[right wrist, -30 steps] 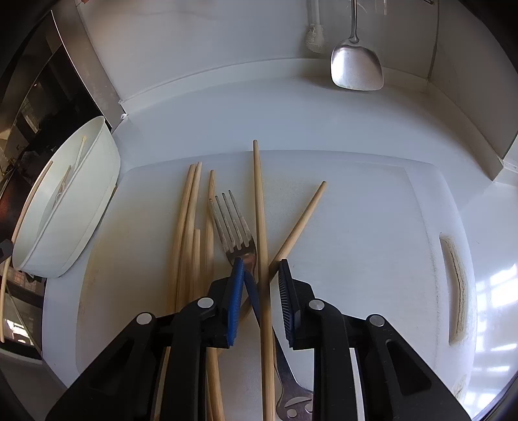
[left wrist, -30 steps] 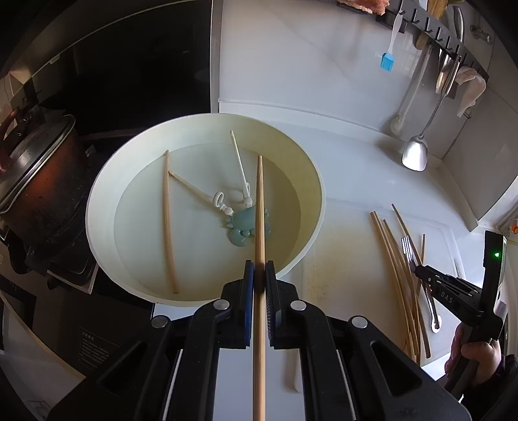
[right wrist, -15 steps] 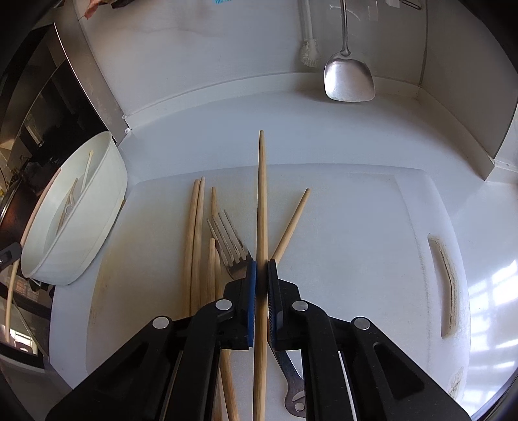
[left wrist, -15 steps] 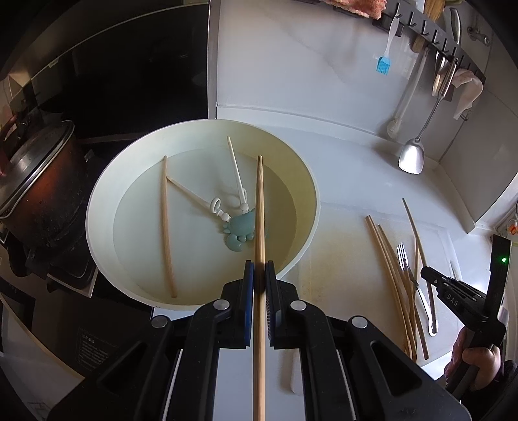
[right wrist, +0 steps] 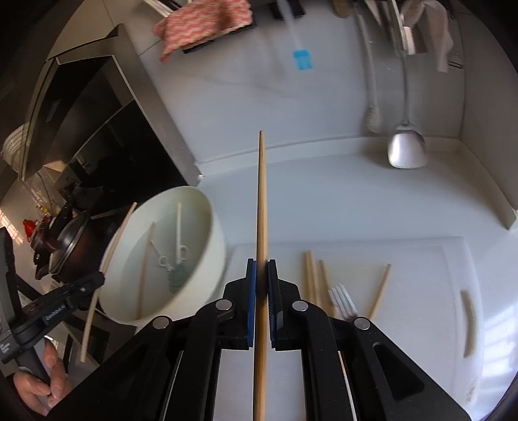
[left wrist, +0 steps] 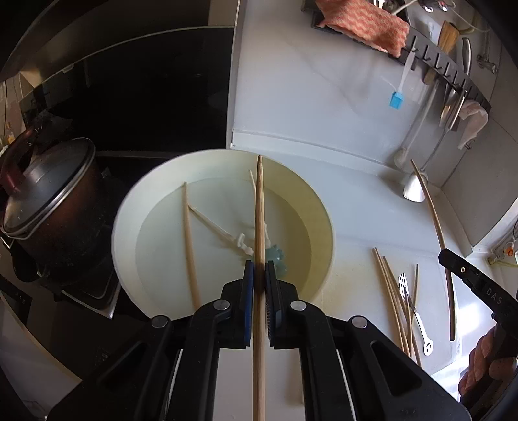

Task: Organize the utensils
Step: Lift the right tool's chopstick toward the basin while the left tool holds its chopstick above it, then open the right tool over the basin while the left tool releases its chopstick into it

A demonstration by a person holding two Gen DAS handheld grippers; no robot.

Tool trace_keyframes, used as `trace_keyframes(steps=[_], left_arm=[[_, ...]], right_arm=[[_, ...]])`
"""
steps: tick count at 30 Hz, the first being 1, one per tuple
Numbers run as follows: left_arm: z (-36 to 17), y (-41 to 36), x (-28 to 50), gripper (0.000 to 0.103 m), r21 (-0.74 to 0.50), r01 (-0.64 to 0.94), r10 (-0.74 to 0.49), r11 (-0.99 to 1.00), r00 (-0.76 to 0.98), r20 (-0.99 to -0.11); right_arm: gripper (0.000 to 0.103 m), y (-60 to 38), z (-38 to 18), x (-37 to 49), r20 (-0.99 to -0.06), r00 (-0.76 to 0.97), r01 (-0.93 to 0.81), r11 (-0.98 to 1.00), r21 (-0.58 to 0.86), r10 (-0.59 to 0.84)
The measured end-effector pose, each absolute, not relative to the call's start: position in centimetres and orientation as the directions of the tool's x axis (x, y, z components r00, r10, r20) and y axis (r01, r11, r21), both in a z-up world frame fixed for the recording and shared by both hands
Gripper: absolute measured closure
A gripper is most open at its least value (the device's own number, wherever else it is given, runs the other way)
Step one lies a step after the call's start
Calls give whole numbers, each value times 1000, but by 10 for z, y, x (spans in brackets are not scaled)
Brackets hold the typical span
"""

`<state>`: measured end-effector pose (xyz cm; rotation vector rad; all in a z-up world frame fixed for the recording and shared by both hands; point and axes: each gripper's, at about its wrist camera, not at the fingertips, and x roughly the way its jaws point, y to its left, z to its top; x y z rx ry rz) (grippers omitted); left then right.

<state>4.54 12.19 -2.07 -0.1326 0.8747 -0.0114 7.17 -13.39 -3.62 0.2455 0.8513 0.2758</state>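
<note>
My left gripper (left wrist: 259, 275) is shut on a wooden chopstick (left wrist: 259, 210) and holds it above the cream bowl (left wrist: 129, 210). In the bowl lie another wooden chopstick (left wrist: 190, 246) and white training chopsticks (left wrist: 226, 234) with a teal piece. My right gripper (right wrist: 261, 275) is shut on a second wooden chopstick (right wrist: 261, 200), lifted off the white cutting board (right wrist: 421, 275). Several wooden chopsticks (right wrist: 312, 275) and a metal fork (right wrist: 343, 299) lie on the board. The bowl (right wrist: 213, 233) sits left of the board in the right wrist view.
A dark lidded pot (left wrist: 48, 207) stands left of the bowl on the black stove. A wall rack holds a blue brush (left wrist: 396, 100), a steel ladle (right wrist: 406, 152) and a red-patterned cloth (left wrist: 362, 22). The counter's wall corner is at the back right.
My right gripper closed on a chopstick from the board and lifted it up, swinging toward the bowl. My left gripper rose a little with its chopstick still over the bowl.
</note>
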Motion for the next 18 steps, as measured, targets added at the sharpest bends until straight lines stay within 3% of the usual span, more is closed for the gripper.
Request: trace_keyframes(steps=[6,18], left_arm=[[-13,163,61,96,-94,-88,-14,992,650,-760],[-64,210,108,95,-99,-80,-35,992,573,-819]], right_arm=[[96,-50,-31,103,-683,578,-261,894,364,447],[96,54,-98,156,-802,390,-286,887,361,452]])
